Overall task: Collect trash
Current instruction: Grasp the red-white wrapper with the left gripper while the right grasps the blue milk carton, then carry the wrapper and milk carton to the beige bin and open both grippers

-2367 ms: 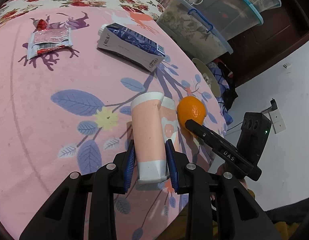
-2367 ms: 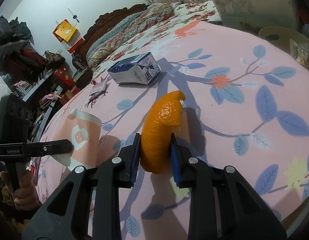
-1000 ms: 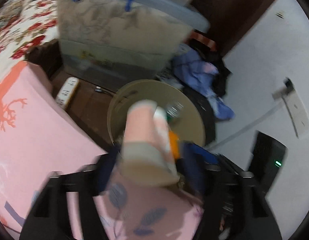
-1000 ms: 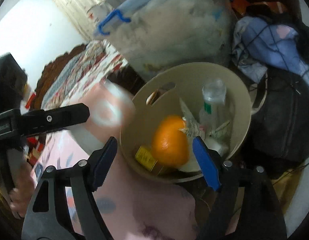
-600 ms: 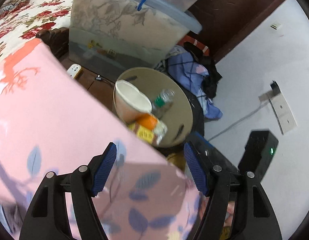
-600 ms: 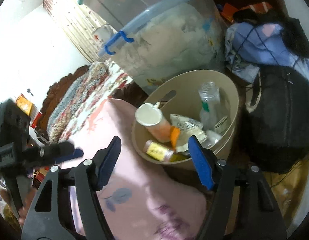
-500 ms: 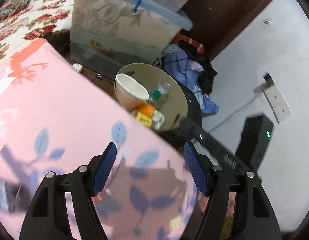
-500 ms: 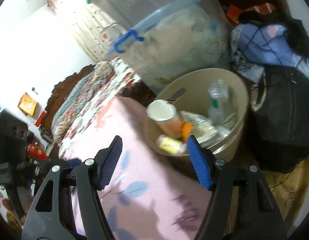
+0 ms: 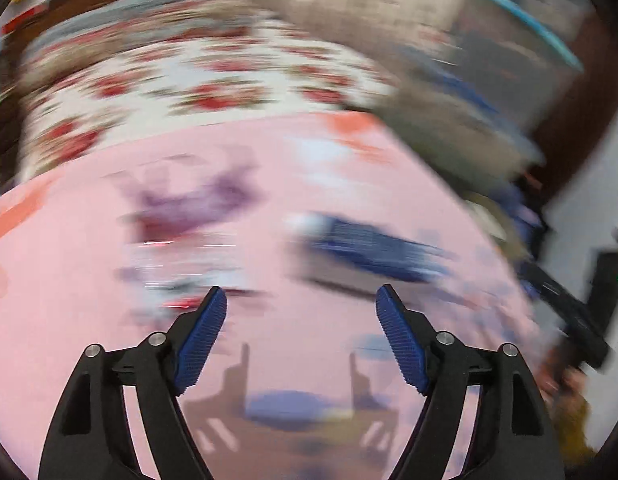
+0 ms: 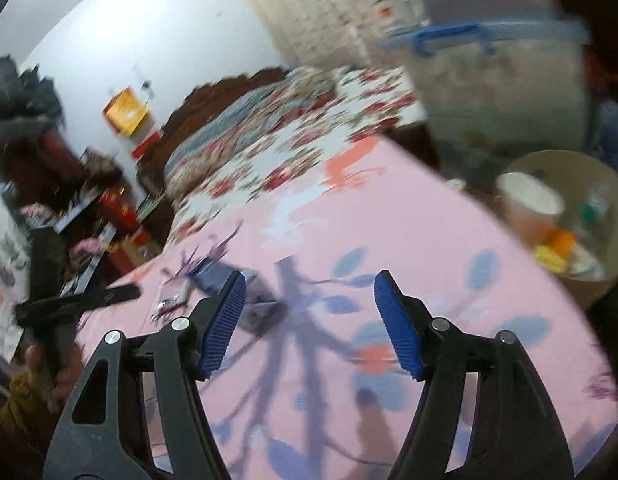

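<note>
Both my grippers have swung back from the bin (image 10: 565, 216), emptied. Left view: left gripper (image 9: 301, 338) just widened, nothing between; blue carton (image 9: 373, 246) mid-bedspread (image 9: 89, 280) ahead. Right view: right gripper (image 10: 309, 322) agape, empty. Next pickup pending: approach carton.

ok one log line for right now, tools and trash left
left tool open, empty | right tool open, empty | blue carton on pink cover | cup in bin

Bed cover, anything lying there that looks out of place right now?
Yes. A blue carton and a small wrapper lie loose on the pink cover, while the bin beside the bed holds the other trash. Both grippers, left and right, are open and empty.
</note>
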Motion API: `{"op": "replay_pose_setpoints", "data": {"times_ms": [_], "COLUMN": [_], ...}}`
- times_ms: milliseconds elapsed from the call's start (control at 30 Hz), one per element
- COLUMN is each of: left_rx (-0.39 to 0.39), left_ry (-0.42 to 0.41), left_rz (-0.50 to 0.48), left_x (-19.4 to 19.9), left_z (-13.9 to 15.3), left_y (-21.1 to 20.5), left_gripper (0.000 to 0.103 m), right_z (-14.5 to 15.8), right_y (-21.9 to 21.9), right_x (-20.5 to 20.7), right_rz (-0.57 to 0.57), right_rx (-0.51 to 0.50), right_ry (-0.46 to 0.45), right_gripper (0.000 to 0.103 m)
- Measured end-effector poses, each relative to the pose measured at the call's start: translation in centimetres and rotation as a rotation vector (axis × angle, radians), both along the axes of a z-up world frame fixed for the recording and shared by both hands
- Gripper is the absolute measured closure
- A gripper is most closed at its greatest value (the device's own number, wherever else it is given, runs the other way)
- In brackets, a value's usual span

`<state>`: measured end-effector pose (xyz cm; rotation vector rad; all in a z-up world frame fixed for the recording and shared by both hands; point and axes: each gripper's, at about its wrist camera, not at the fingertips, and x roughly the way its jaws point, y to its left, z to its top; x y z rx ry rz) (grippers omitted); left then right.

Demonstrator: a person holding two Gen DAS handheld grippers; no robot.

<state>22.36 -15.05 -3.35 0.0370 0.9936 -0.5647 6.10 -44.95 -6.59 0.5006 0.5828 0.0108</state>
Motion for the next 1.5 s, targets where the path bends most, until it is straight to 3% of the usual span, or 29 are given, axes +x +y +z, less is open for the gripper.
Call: {"op": "replay_pose_setpoints", "data": {"times_ms": [133, 200, 300, 367, 433, 567, 600, 633, 667, 733, 833, 1033, 1200, 1333, 1500], "left_rx": [0.052, 0.029, 0.024, 0.036, 0.044, 0.143, 0.145, 0.129, 0.108, 0.089, 0.036, -0.049, -0.068, -0.094, -0.141], "left_ry": [0.038, 0.067, 0.092, 0.059, 0.033, -0.042, -0.039, -0.019, 0.006, 0.028, 0.074, 0.121, 0.139, 0.152, 0.141], "left_rz": [0.131, 0.125, 0.100, 0.070, 0.042, -0.023, -0.045, -0.074, -0.102, -0.129, -0.149, -0.163, -0.169, -0.171, -0.186], "left_x": [5.2, 6.6, 8.2, 8.1, 7.5, 5.5, 4.9, 4.6, 4.2, 3.4, 1.9, -1.7, -4.5, -5.9, -6.9], "left_z": [-2.9, -3.8, -5.3, -5.5, -5.7, -5.8, -5.7, -5.7, -5.7, -5.6, -5.6, -5.1, -4.8, -4.2, -2.7], "left_y": [3.8, 4.4, 4.2, 3.4, 2.4, 0.3, 0.0, -0.3, -0.6, -1.1, -1.3, -1.3, -1.0, -0.7, -0.9], "left_gripper": [0.018, 0.011, 0.009, 0.009, 0.017, 0.072, 0.080, 0.082, 0.088, 0.089, 0.090, 0.092, 0.093, 0.094, 0.094], "right_z": [-0.4, -0.7, -1.6, -2.0, -2.4, -3.6, -4.0, -4.4, -4.7, -4.7, -4.6, -4.3, -4.3, -4.2, -3.5], "right_y": [4.3, 5.9, 7.9, 9.1, 9.5, 10.3, 10.5, 10.7, 10.9, 11.1, 11.6, 11.4, 10.7, 9.5, 6.5], "right_x": [3.5, 5.3, 8.0, 9.7, 10.7, 12.3, 12.5, 12.6, 12.4, 12.0, 10.6, 5.8, 1.5, -2.0, -4.5], "right_rz": [0.077, 0.107, 0.156, 0.192, 0.215, 0.259, 0.273, 0.283, 0.282, 0.270, 0.274, 0.260, 0.240, 0.177, 0.059], "right_rx": [-0.071, -0.131, -0.220, -0.278, -0.317, -0.375, -0.371, -0.364, -0.363, -0.352, -0.346, -0.320, -0.289, -0.302, -0.241], "right_ry": [0.037, 0.059, 0.106, 0.139, 0.157, 0.198, 0.209, 0.219, 0.236, 0.231, 0.217, 0.200, 0.194, 0.173, 0.144], "right_gripper": [0.014, 0.010, 0.009, 0.008, 0.008, 0.008, 0.012, 0.023, 0.029, 0.038, 0.044, 0.045, 0.046, 0.046, 0.047]}}
